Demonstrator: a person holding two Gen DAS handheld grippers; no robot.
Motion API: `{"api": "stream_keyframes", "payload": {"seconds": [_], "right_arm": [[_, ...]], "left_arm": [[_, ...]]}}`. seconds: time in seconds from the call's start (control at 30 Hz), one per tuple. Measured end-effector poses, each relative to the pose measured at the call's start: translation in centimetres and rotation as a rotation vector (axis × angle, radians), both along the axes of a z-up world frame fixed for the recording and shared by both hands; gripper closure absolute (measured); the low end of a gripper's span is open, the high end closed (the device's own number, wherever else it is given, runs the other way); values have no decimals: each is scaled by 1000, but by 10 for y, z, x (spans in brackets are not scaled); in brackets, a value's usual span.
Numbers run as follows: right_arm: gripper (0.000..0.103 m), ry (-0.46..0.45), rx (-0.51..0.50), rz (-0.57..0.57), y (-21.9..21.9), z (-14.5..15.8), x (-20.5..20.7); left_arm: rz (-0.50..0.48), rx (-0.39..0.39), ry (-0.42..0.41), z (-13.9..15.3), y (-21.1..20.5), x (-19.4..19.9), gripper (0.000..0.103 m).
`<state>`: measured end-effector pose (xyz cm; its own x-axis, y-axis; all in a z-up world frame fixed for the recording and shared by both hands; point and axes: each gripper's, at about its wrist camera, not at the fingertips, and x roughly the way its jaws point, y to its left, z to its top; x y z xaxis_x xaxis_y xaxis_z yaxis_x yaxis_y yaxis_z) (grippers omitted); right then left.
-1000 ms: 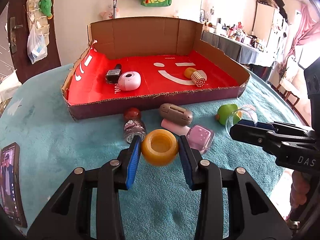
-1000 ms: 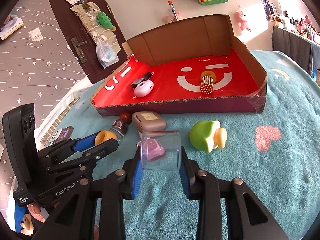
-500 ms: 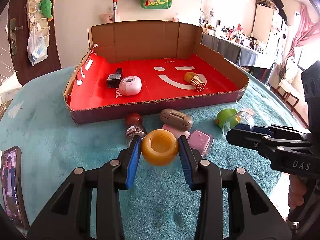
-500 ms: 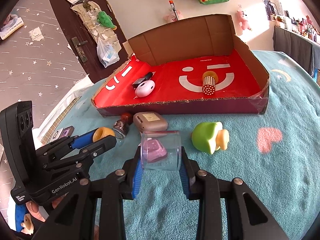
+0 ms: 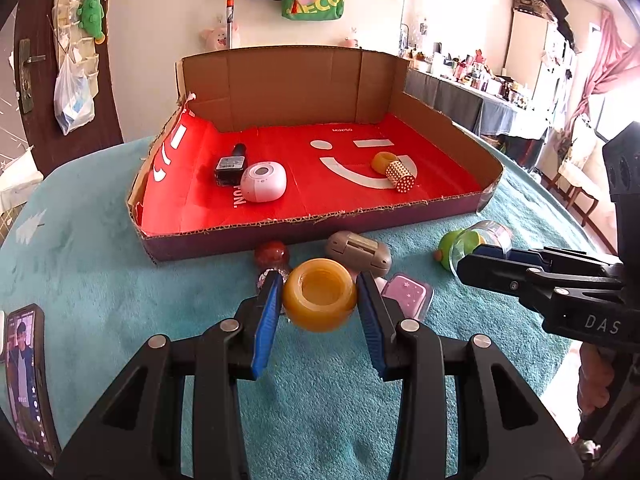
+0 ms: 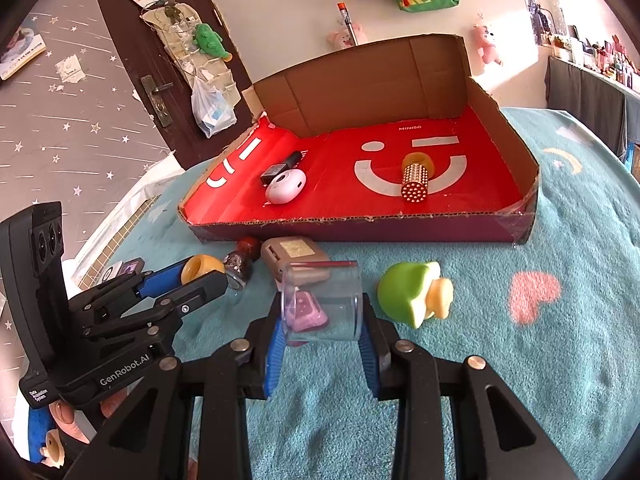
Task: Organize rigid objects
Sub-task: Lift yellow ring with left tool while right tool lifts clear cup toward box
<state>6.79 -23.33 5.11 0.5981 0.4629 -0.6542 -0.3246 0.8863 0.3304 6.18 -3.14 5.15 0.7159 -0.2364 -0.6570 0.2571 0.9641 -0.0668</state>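
Starting at the left, our left tongs (image 5: 319, 300) stay clamped on the amber ring-shaped jar (image 5: 320, 294), carried clear of the teal surface (image 5: 100, 280). Over the last second the cardboard box (image 5: 304, 232) has drawn slightly closer in this view while the grip itself has not changed, so we judge the jar is on its way to the box but has not yet crossed the front wall. Inside the box already lie a dark bottle (image 5: 230, 165), a white oval case (image 5: 264, 182) and a gold studded bottle (image 5: 394, 170).

In the middle, just in front of the box, the red-capped bottle (image 5: 272, 254), the taupe case (image 5: 358, 250) and the pink starred box (image 5: 408, 292) remain on the surface, waiting.

To the right, our right tongs (image 6: 322, 316) hold the clear plastic cup (image 6: 322, 300) just as firmly as before, with little shift in view. The green toy (image 6: 412, 292) sits beside it, untouched. Both loads look ready to go in together.
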Motion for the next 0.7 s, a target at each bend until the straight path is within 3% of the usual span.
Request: {"api": "stream_keyframes", "payload": {"seconds": [0.7], "right_arm": [[68, 1, -25, -25, -8, 0, 24]], "left_arm": [[-5, -2, -19, 6, 0, 21, 67]]}}
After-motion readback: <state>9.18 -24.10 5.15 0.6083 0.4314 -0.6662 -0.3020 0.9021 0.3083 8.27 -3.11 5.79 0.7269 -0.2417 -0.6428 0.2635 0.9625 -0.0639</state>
